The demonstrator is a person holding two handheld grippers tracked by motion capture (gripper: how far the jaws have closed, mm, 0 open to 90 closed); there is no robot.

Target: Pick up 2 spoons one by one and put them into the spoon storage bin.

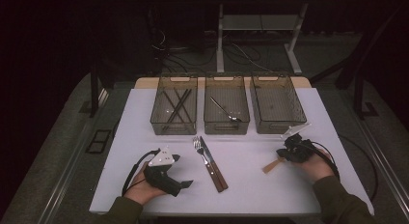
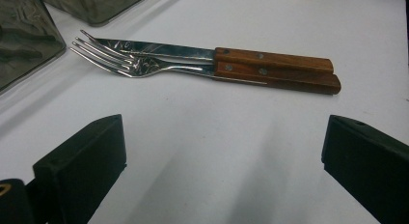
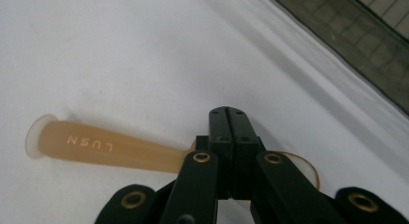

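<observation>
A translucent orange plastic spoon (image 3: 96,146) lies on the white table (image 1: 251,185), its handle sticking out to the lower left of my right gripper (image 1: 282,152). In the right gripper view the right gripper (image 3: 230,113) has its jaws pressed together above the spoon's neck, with nothing between the tips. Whether they touch the spoon I cannot tell. A fork (image 2: 130,64) and a knife (image 2: 144,46) with wooden handles lie side by side mid-table. My left gripper (image 2: 224,166) stands open just short of them, empty, and rests near the front edge (image 1: 181,185).
Three smoky plastic bins stand in a row at the back: the left bin (image 1: 161,122) holds dark chopsticks, the middle bin (image 1: 226,125) a metal utensil, and the right bin (image 1: 277,125) looks bare. A desk frame and cables sit on the floor beyond.
</observation>
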